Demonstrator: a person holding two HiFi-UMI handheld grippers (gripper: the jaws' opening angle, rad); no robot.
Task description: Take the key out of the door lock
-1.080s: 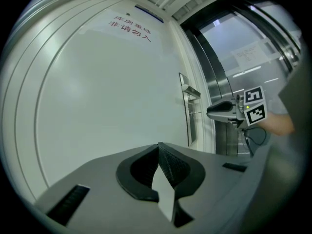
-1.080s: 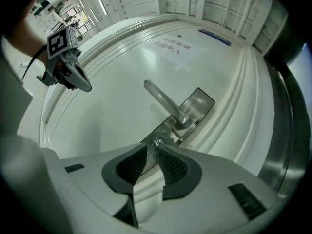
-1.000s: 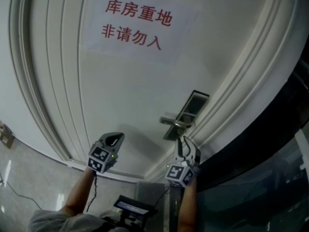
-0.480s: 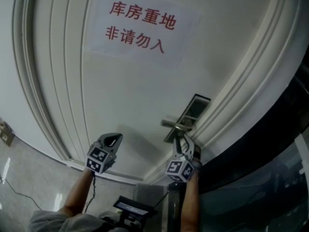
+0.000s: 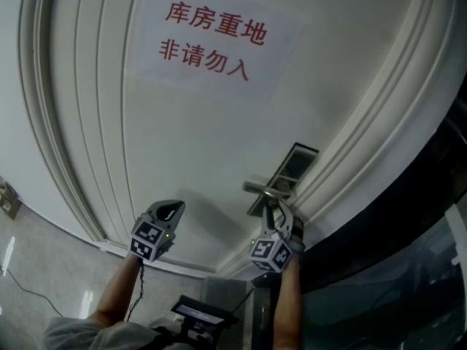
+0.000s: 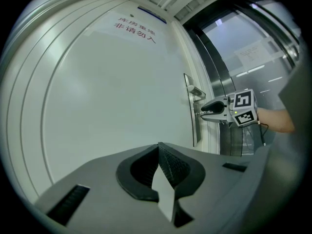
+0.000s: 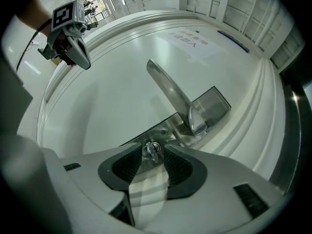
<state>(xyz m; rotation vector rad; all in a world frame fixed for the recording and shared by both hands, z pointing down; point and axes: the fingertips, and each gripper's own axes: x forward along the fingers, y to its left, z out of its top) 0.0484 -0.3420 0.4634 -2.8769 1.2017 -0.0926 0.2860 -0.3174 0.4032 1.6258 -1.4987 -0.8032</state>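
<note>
A: What is being framed by the right gripper's (image 7: 153,149) jaws?
B: The key (image 7: 150,150), lower centre, in the lock (image 7: 163,130). The jaws have just been opening and are being held wide, not touching it.
A: And the left gripper (image 6: 158,146)?
B: Its jaws are being pressed together, empty.

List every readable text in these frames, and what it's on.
"库房重地": top line in red print on the white paper sign stuck to the door.
"非请勿入": second line in red on the same sign.
Pale sheet beyond the door, in the left gripper view: too blurred to read.
Nothing else is legible.
</note>
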